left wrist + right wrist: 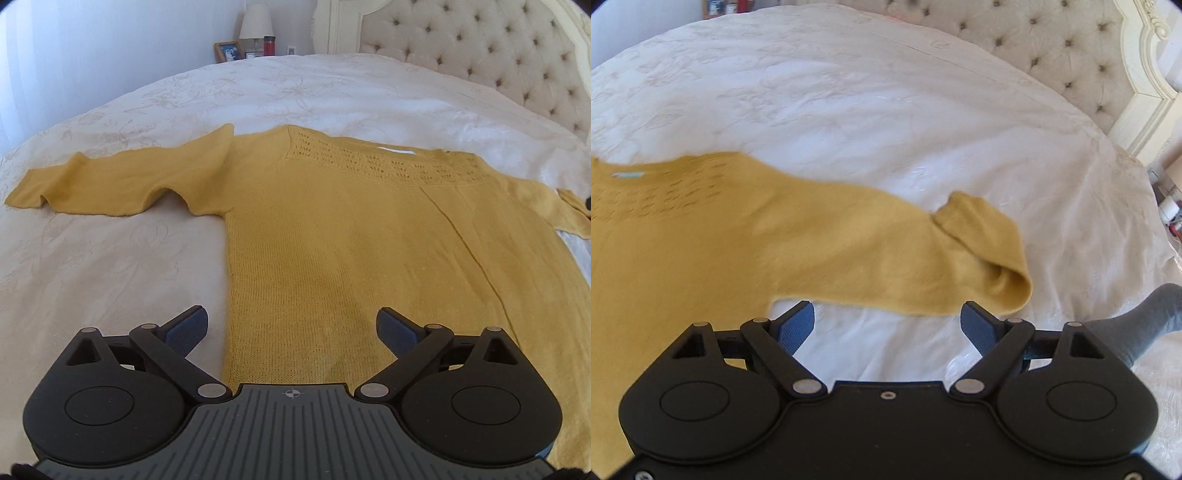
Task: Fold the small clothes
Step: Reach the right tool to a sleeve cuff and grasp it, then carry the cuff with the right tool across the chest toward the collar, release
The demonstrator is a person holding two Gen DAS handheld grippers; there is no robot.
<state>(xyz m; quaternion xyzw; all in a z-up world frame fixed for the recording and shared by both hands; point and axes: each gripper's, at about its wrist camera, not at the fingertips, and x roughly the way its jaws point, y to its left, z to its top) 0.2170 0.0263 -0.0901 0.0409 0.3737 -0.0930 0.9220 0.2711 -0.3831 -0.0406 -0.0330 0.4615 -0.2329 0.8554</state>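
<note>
On the bed, a mustard-yellow knit sweater [332, 229] lies spread flat over the cream bedspread [110, 266], neckline toward the tufted headboard [480, 55]. From my left wrist view, its left sleeve [122, 181] stretches out sideways across the cover, slightly rippled along its lower edge. My left gripper [291, 328] hangs above the sweater's lower body, jaws spread wide, nothing between the blue pads [184, 332]; the hem sits just under the gripper body. A lamp [255, 22] and framed photo [229, 51] stand beyond the bed's far corner. Moving right, the right wrist view shows the other sleeve [886, 254] extended across the bedspread, its cuff [990, 243] folded back on itself. My right gripper [888, 325] hovers near that sleeve's lower edge, jaws apart and empty, pads clear of the fabric. Picture is somewhat motion-blurred. A grey item [1145, 317] lies at the far right edge; I cannot tell what it is.
</note>
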